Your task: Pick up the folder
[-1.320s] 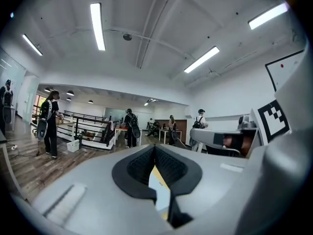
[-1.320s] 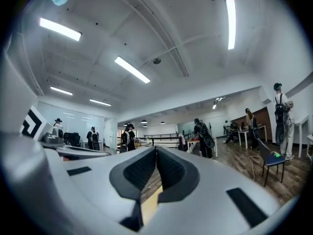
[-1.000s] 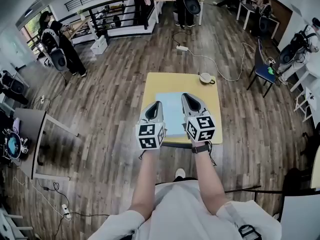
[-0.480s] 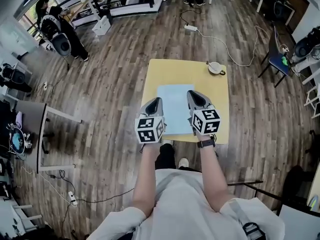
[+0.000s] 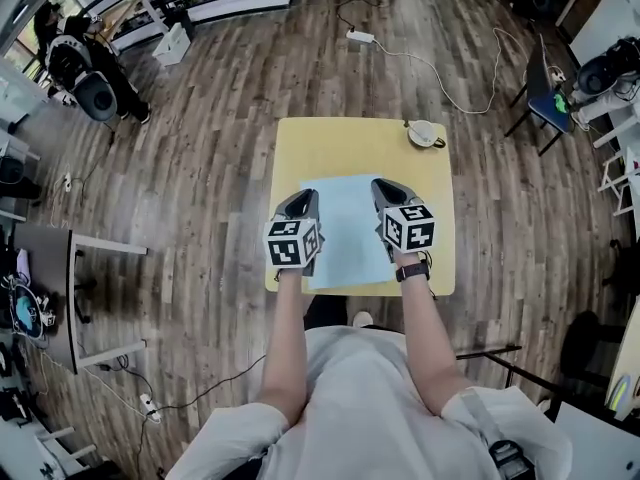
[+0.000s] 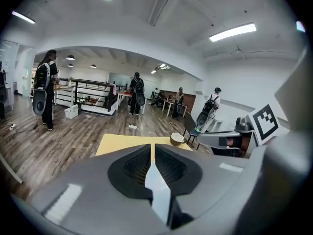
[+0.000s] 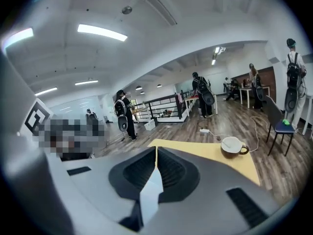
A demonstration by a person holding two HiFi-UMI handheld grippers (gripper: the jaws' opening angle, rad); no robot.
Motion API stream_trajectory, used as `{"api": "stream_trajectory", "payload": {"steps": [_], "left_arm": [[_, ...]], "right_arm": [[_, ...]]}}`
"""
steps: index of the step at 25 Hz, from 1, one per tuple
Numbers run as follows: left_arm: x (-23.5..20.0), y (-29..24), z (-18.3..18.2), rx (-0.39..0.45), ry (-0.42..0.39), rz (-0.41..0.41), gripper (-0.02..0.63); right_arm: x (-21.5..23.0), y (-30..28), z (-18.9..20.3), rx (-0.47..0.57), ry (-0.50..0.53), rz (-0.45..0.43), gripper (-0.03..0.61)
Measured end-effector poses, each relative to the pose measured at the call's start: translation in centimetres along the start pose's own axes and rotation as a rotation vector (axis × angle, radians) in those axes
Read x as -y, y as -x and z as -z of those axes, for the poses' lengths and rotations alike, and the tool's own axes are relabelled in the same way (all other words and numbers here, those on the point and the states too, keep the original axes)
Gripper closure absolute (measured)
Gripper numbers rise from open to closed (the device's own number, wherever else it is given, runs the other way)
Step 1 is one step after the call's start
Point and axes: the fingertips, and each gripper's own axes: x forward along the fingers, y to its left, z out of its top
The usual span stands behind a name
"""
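Note:
A light blue folder (image 5: 346,226) lies flat on the small yellow table (image 5: 350,148), near its front edge. My left gripper (image 5: 303,201) hangs over the folder's left edge and my right gripper (image 5: 383,187) over its right edge; both point away from me. Contact with the folder cannot be told. In the left gripper view the jaws (image 6: 152,149) are shut with nothing between them. The right gripper view shows the same: the jaws (image 7: 156,152) are closed and empty, with the yellow tabletop (image 7: 205,153) ahead.
A white cup on a saucer (image 5: 424,133) stands at the table's far right corner, also seen as the cup (image 7: 234,145). A power strip with cable (image 5: 360,36) lies on the wooden floor beyond. A blue chair (image 5: 543,93) stands at right, a person (image 5: 85,68) at far left.
Both grippers have come down toward the table and now sit lower over the folder's two sides. The head view has shifted forward over the table. Both stay shut.

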Motion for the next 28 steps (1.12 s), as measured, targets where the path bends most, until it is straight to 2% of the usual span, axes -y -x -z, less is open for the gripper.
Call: {"api": "stream_trajectory", "payload": {"steps": [8,12,17,22,24,25,28], "left_arm": [[-3.7,-3.5,4.5,-0.142,0.078,-0.016,0.58],[-4.8,-4.1,7.0,-0.213,0.132,-0.004,0.545],[-5.8,-5.2,9.1,-0.291,0.179,0.001,0.5],[-5.9,-5.4,12.2,-0.383,0.227,0.005,0.442],[-5.9,-5.3,12.9,-0.405,0.239,0.006,0.422],[-5.9,-5.2,13.0,-0.411,0.245,0.005,0.416],[-5.9,-5.3,13.8,-0.428,0.262,0.007,0.398]], "right_arm": [[3.8,-3.2,4.5,-0.139,-0.05,0.04,0.565],[4.5,-3.8,7.3,-0.221,-0.093,0.047,0.565],[5.6,-4.1,10.1,-0.332,-0.1,0.07,0.565],[6.0,-3.6,12.9,-0.41,-0.135,0.054,0.563],[6.1,-3.4,13.8,-0.433,-0.144,0.057,0.542],[6.1,-3.3,14.3,-0.445,-0.149,0.059,0.486],[6.2,-3.1,15.4,-0.467,-0.169,0.056,0.465]]}}
